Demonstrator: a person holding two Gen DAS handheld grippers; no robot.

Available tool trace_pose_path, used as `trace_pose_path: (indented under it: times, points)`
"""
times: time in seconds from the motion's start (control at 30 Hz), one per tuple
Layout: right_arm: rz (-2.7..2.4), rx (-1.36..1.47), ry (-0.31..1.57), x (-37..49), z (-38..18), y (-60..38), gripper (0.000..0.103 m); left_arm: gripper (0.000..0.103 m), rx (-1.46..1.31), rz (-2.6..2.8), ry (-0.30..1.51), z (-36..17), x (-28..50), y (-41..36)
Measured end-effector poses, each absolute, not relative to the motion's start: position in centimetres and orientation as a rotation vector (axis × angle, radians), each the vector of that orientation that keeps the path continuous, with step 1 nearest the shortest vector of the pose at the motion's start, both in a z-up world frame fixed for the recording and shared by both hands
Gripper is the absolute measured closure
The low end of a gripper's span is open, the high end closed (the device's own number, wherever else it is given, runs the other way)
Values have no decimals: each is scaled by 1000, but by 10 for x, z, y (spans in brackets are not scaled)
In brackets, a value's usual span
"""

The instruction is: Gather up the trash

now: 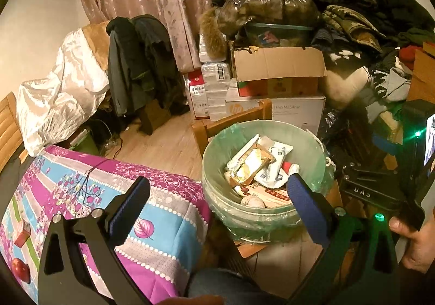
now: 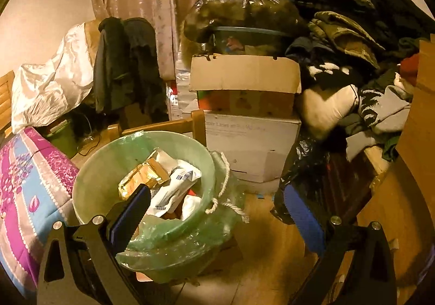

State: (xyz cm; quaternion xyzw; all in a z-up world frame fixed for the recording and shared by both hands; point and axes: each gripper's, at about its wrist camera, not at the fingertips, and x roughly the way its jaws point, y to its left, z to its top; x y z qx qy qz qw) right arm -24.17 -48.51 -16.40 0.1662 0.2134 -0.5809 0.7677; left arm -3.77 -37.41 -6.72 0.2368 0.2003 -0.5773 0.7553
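Observation:
A pale green bin (image 1: 217, 142) lined with a green plastic bag stands right of the table, holding several wrappers and packets (image 1: 258, 163). My left gripper (image 1: 217, 196) is open, level with the bin's near rim, with nothing between its blue pads. In the right wrist view the same bin (image 2: 92, 169) sits lower left with the wrappers (image 2: 168, 182) inside. My right gripper (image 2: 217, 210) is open and empty; its left finger (image 2: 133, 212) overlaps the bin's near rim. A rope handle (image 2: 223, 191) hangs on the bin's right side.
A table with a purple and blue floral cloth (image 1: 81, 182) carries a red apple (image 1: 20, 269) and a small red box (image 1: 23, 233). A wooden chair back (image 1: 231, 120), stacked cardboard boxes (image 1: 277, 71), a black bag (image 2: 299, 169) and heaped clothes (image 1: 367, 6) crowd behind. A hand (image 1: 413, 239) holds the other tool.

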Motion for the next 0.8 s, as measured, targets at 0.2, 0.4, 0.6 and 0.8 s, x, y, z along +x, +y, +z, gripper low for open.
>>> trace_pose_path:
  times: [0.2, 0.4, 0.6, 0.8]
  points:
    - [-1260, 374, 463, -244, -165, -487, 5, 6, 477, -1240, 452, -66, -35, -371]
    - [-1263, 376, 457, -244, -165, -486, 5, 6, 482, -1228, 450, -66, -35, -369]
    - [-1247, 385, 457, -243, -165, -485, 5, 6, 493, -1225, 473, -67, -39, -372]
    - [-1223, 365, 465, -237, -166, -483, 5, 6, 448, -1214, 529, -64, -32, -372]
